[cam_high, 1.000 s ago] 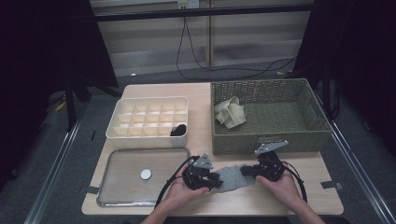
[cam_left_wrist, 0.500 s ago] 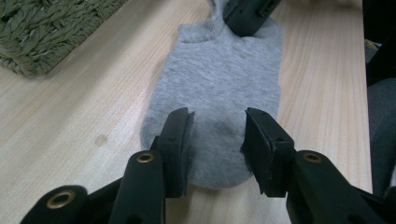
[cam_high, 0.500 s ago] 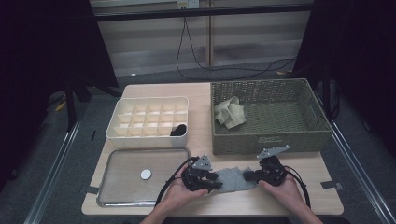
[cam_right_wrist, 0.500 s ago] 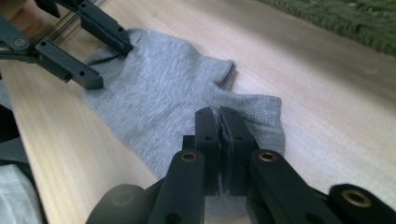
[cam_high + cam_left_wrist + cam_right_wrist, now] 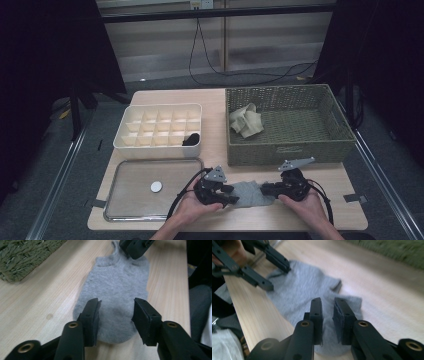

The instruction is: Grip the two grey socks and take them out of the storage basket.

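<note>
Near the table's (image 5: 165, 97) front edge, the soft, light grey sock (image 5: 249, 193) is straddled at both ends: left gripper (image 5: 116, 312) wide apart, right gripper (image 5: 327, 312) narrowly parted, best pinched by its ends.

A small grey sock (image 5: 248, 193) lies flat on the worktop (image 5: 215, 150), on the near side of the woven basket (image 5: 285, 125) and well apart from it. It is a short ankle sock of soft knit, light grey, slightly rumpled, stretched lengthwise along the worktop's near edge. Its rounded toe end (image 5: 113, 332) is smooth; its cuff end (image 5: 337, 286) is folded over at one corner.
</note>
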The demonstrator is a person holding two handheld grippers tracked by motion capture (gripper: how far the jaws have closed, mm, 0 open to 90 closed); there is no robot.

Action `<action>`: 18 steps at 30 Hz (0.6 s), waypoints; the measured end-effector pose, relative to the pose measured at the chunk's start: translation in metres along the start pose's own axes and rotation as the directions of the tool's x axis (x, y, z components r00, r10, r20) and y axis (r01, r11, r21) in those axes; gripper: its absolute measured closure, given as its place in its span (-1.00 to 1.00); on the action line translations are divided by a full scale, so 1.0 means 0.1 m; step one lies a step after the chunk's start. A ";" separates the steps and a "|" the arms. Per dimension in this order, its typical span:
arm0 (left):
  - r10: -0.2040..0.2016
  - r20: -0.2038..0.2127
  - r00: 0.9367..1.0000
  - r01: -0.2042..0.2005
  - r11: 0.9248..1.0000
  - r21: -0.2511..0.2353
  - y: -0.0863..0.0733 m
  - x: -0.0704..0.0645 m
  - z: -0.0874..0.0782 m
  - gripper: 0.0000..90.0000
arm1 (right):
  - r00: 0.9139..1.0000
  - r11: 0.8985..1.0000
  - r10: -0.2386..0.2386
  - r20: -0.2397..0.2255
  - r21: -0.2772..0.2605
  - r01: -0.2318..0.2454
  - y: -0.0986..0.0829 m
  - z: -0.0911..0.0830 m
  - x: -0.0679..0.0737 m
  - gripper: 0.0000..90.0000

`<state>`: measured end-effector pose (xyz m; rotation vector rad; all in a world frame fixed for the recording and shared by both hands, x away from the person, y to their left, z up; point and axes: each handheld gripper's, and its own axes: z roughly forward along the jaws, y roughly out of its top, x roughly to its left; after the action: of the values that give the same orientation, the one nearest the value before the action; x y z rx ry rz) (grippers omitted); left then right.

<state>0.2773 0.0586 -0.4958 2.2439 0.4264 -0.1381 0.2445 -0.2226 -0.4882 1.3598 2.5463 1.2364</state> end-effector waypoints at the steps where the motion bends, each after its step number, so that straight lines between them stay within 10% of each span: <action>1: -0.001 -0.005 1.000 0.001 1.000 -0.008 0.01 0.00 -0.01 0.21 | 1.000 1.000 -0.001 -0.006 -0.011 0.000 0.01 -0.02 0.01 0.71; 18: -0.065 -0.069 0.996 0.062 0.997 -0.037 -0.04 0.00 -0.40 -0.33 | 0.999 0.992 0.009 -0.034 -0.126 -0.014 0.18 -0.20 -0.03 0.50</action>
<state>0.2744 0.0910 -0.4724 2.2064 0.5343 -0.0846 0.2517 -0.2318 -0.4642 1.3410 2.4370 1.4070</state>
